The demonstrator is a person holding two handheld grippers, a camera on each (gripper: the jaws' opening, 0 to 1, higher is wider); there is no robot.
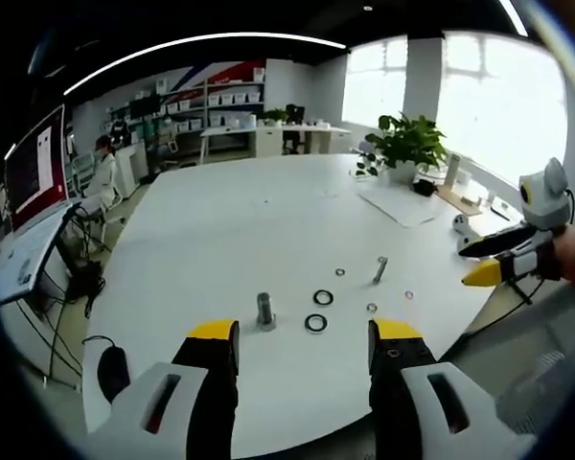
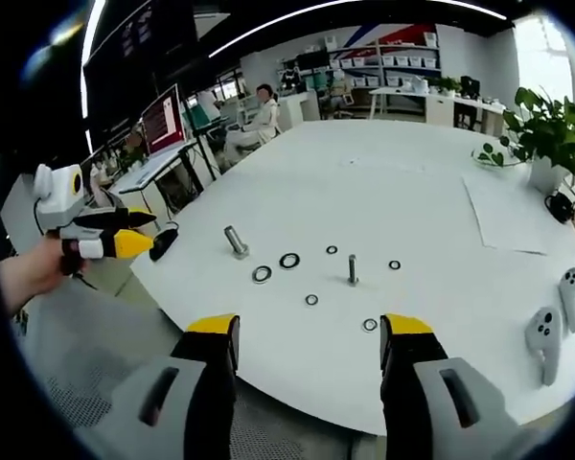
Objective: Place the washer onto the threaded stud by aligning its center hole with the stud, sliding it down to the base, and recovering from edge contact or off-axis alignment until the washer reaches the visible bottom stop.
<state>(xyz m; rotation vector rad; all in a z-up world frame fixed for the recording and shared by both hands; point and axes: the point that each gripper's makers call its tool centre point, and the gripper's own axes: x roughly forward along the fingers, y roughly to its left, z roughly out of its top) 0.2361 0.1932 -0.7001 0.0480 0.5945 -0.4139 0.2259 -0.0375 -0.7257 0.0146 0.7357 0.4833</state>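
On the round white table (image 1: 230, 220) a short threaded stud (image 1: 265, 309) stands upright, and a thinner bolt (image 1: 380, 270) stands to its right. Two black ring washers (image 1: 323, 297) (image 1: 315, 323) lie between them, with small washers (image 1: 372, 308) around. My left gripper (image 1: 307, 335) is open and empty at the table's near edge. My right gripper (image 1: 487, 268) comes in from the right, off the table. In the right gripper view my right gripper (image 2: 310, 331) is open and empty, short of the stud (image 2: 236, 241), the bolt (image 2: 353, 269) and the washers (image 2: 262, 274) (image 2: 289, 260). My left gripper (image 2: 115, 244) is at the left there.
A potted plant (image 1: 402, 144) and a paper sheet (image 1: 402, 203) are at the table's far right. Two grey hand controllers (image 2: 546, 335) lie near the right edge. A person (image 2: 264, 105) sits at a desk with monitors (image 2: 163, 120) beyond the table. A black mouse (image 1: 112, 366) lies at the left edge.
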